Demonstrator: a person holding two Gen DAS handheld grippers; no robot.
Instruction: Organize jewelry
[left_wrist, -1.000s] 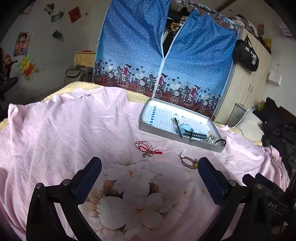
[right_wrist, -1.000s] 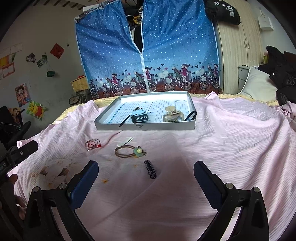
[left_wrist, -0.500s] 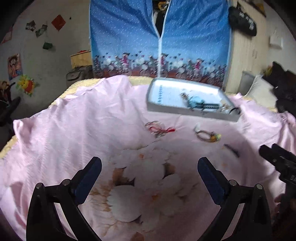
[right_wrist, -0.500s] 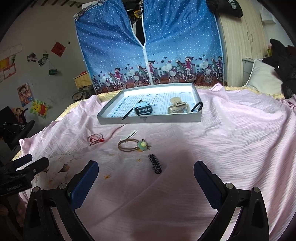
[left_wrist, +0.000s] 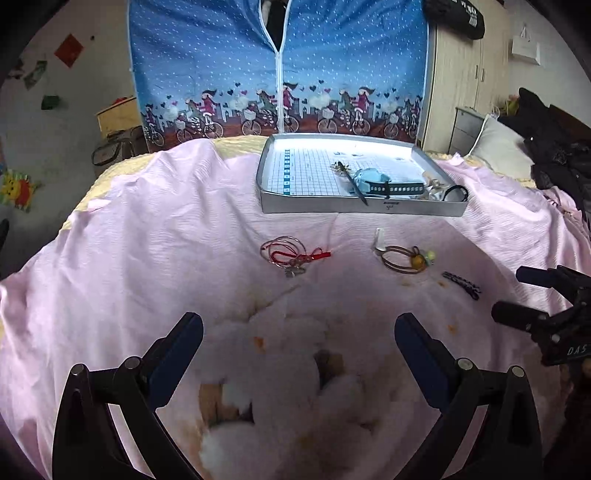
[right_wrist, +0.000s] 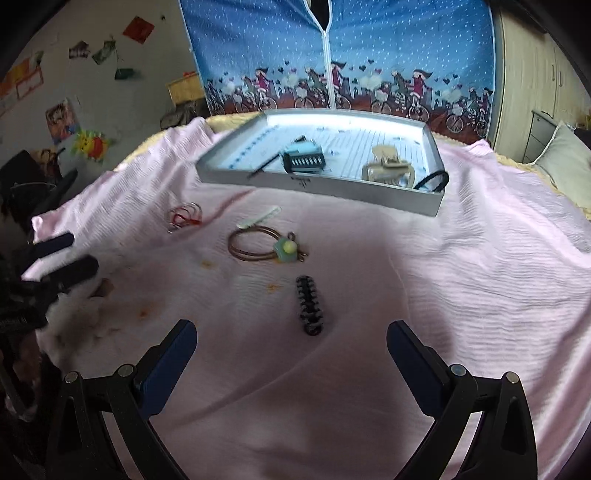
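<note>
Bed (left_wrist: 129, 236): covered by a pink sheet with a pale flower print low in the left wrist view; fills most of both frames.

Curtain (left_wrist: 221, 55): blue, dotted, cyclists along its hem, zip down the middle; top centre, behind the bed.

Tray (left_wrist: 317, 205): grey, shallow, on the sheet at upper centre. Holds a teal comb (right_wrist: 303, 159), a beige claw clip (right_wrist: 386, 170), a dark thin stick (left_wrist: 355, 184) and a black loop (right_wrist: 432, 181) at its right corner.

Left gripper (left_wrist: 298, 334): bottom of the left wrist view, blue-padded fingers spread wide, empty, above the flower print.

Right gripper (right_wrist: 291, 341): bottom of the right wrist view, fingers spread wide, empty; black braided clip just ahead of it.

Loose jewelry on the sheet, all in front of the tray:
- brown hair tie (right_wrist: 258, 245) with a green-yellow bead, centre;
- red cord bracelet (left_wrist: 291, 253), left of the hair tie, well apart;
- black braided clip (right_wrist: 309, 310), nearest the right gripper;
- white clip (right_wrist: 258, 218), touching the hair tie's far edge.
</note>
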